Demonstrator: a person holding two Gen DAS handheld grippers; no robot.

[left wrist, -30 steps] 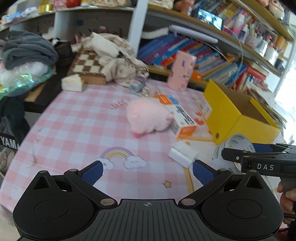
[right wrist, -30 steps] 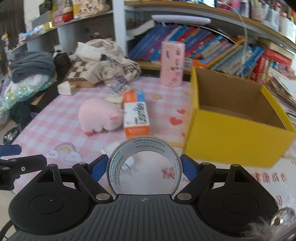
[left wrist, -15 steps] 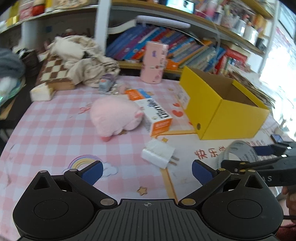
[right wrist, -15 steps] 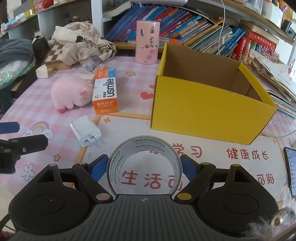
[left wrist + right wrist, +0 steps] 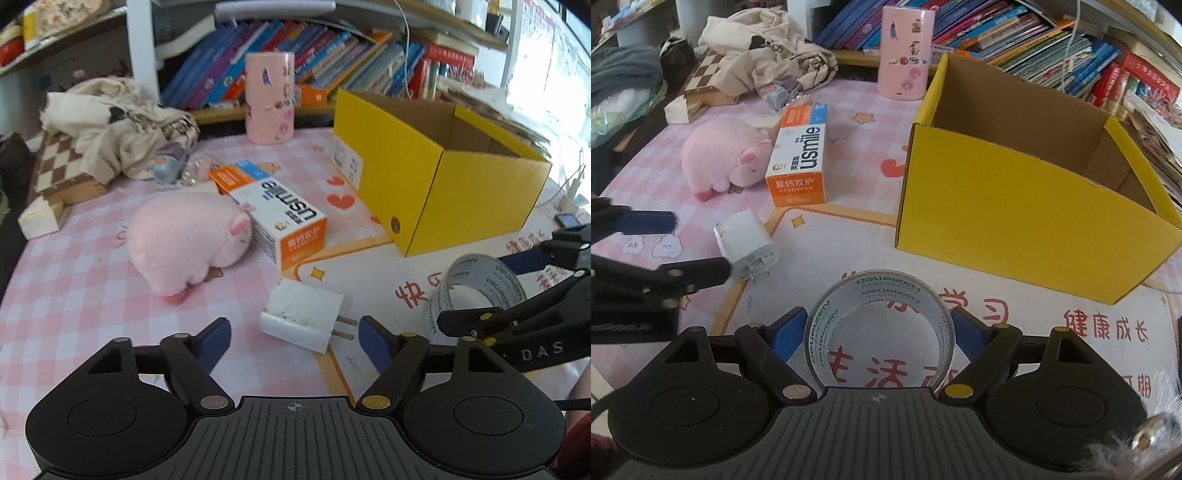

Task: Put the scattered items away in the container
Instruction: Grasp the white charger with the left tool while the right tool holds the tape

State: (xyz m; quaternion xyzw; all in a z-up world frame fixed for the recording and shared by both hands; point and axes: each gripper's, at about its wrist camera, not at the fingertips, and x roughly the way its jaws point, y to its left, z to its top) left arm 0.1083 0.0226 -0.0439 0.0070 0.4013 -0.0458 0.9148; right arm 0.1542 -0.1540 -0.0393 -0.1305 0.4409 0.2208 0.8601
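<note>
The roll of clear tape is clenched across its width in the right tongs, near the yellow box. The left tongs are closing around the white charger on the surface, pads not touching it.

Crowded bookshelves line the wall behind the pink-checked bench; daylight glares from the right.
</note>
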